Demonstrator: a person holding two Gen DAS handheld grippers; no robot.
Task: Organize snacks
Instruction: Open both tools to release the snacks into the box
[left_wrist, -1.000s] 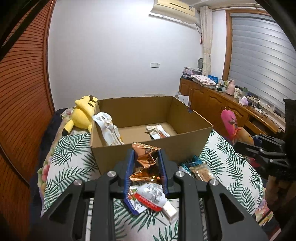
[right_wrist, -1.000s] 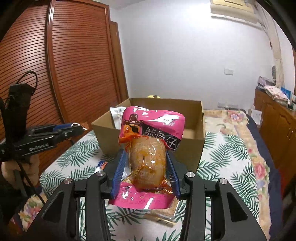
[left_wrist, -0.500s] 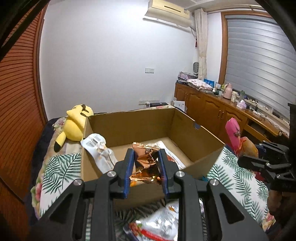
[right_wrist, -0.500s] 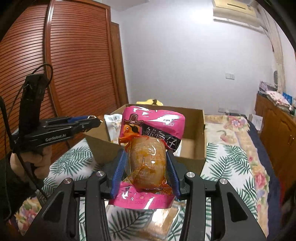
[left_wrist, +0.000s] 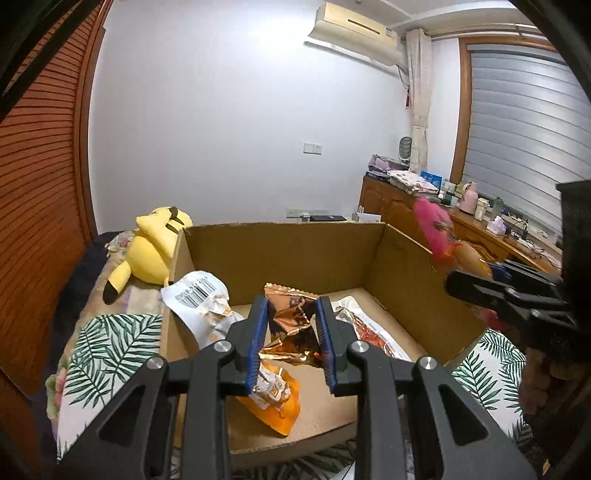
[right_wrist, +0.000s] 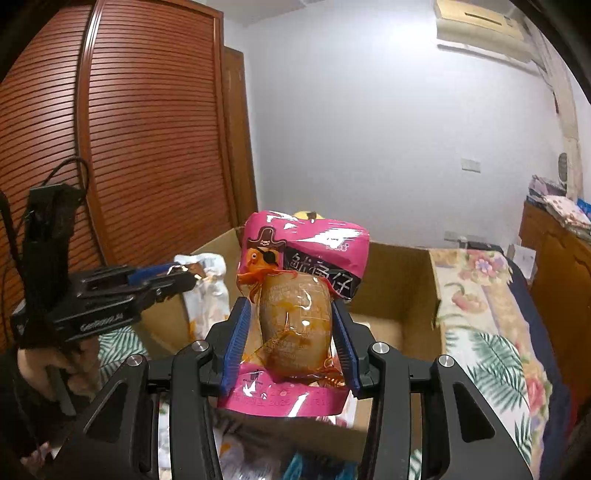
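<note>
Both hands have swung in toward the cardboard box (left_wrist: 280, 254) since a second ago: the box was well ahead then, and now the left gripper (left_wrist: 290, 328) hangs over its open top, with the right gripper (right_wrist: 291, 332) just at its near wall.

The left jaws are clamped on a crumpled copper foil packet (left_wrist: 291, 325), held above the box floor where an orange packet (left_wrist: 273, 402) and a white barcode pouch (left_wrist: 199, 299) already sit. The foil looks light, crinkly and probably slippery, so I'd keep gripping it mid-body across the creases.

The right jaws are squeezing a pink squid snack pouch (right_wrist: 299, 295) around its clear bulging middle. It seems soft, squishy and heavier, with a glossy film. I reckon that fat middle is the safest hold; the flat sealed edges would likely slip.
</note>
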